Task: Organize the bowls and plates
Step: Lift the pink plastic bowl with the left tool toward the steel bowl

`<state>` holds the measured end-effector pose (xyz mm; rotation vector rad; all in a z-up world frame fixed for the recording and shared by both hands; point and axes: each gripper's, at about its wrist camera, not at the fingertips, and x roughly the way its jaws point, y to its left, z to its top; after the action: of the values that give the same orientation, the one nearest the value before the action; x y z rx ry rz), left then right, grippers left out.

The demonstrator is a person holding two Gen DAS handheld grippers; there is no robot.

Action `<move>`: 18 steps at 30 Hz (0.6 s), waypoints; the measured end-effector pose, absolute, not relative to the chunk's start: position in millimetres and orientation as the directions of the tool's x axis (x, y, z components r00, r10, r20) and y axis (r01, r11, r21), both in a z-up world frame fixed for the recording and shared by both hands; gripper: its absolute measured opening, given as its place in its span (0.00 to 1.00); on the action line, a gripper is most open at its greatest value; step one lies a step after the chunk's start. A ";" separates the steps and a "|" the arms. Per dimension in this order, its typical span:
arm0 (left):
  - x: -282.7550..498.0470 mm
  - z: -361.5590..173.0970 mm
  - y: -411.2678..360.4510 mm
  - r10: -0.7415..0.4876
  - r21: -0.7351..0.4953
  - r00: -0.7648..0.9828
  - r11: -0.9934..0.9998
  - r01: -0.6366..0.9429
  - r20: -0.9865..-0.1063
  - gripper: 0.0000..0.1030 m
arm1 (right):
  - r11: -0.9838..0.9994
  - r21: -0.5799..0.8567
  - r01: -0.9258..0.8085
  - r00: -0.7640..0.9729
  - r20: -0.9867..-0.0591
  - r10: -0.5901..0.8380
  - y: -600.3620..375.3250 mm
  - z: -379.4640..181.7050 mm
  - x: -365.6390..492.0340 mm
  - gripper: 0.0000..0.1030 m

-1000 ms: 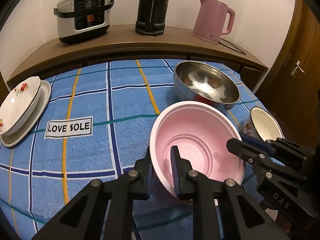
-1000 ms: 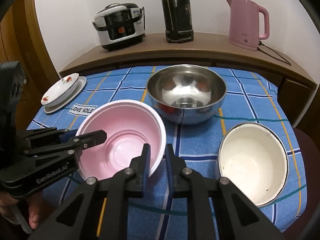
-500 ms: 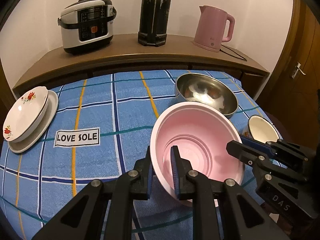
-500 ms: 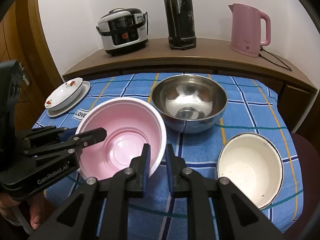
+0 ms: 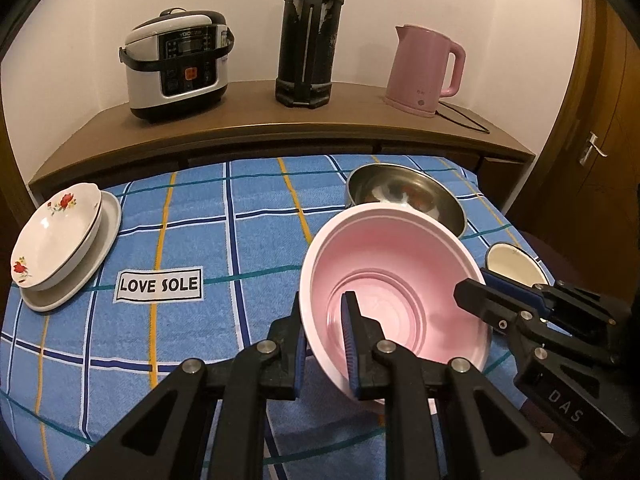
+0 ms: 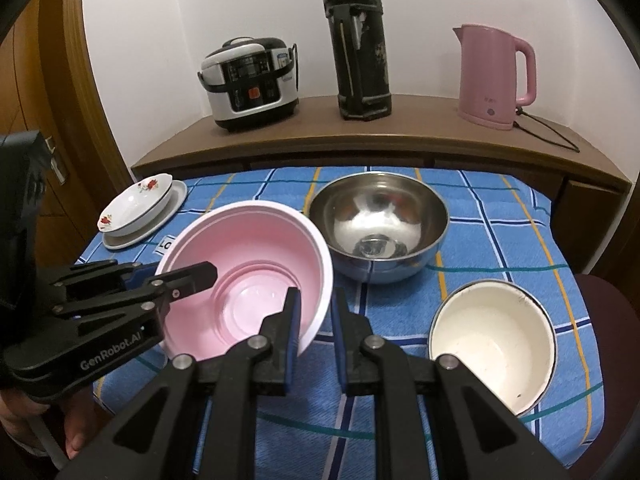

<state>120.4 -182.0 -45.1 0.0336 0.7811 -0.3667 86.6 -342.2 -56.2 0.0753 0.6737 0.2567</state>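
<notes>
A pink plastic bowl (image 5: 400, 280) is held up above the blue checked tablecloth (image 5: 200, 216). My left gripper (image 5: 324, 336) is shut on its near-left rim. My right gripper (image 6: 314, 320) is shut on its right rim; the pink bowl (image 6: 248, 276) shows there too. A steel bowl (image 6: 378, 224) stands behind the pink one. A white enamel bowl (image 6: 492, 336) sits at the front right. A floral bowl (image 5: 56, 232) rests on a white plate (image 5: 104, 232) at the far left.
A wooden shelf (image 5: 280, 124) behind the table carries a rice cooker (image 5: 176, 64), a black thermos (image 5: 310, 36) and a pink kettle (image 5: 424, 68). A wooden door (image 5: 600, 152) stands to the right. A "LOVE SOLE" label (image 5: 160, 284) is on the cloth.
Both grippers have risen with the pink bowl held between them. The table and the other dishes now sit lower and farther away.
</notes>
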 end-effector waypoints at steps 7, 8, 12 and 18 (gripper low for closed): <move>121.7 -45.1 -181.9 -0.320 -0.116 0.638 0.933 0.341 -0.701 0.17 | 0.966 0.149 -0.211 0.754 -0.604 0.258 -343.5 -55.6 86.1 0.15; 121.5 -45.1 -181.8 -0.321 -0.116 0.638 0.933 0.342 -0.700 0.17 | 0.966 0.148 -0.211 0.755 -0.603 0.257 -343.3 -55.6 86.0 0.15; 120.5 -44.2 -181.7 -0.324 -0.115 0.643 0.932 0.344 -0.695 0.17 | 0.966 0.147 -0.213 0.760 -0.596 0.258 -345.6 -54.6 84.4 0.15; 118.6 -42.1 -181.4 -0.330 -0.119 0.646 0.930 0.348 -0.688 0.17 | 0.966 0.142 -0.215 0.771 -0.582 0.257 -348.6 -50.4 81.8 0.15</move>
<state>118.6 -181.4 -42.1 0.0252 0.7780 -0.3854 81.8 -348.6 -50.4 0.0683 0.6404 0.2564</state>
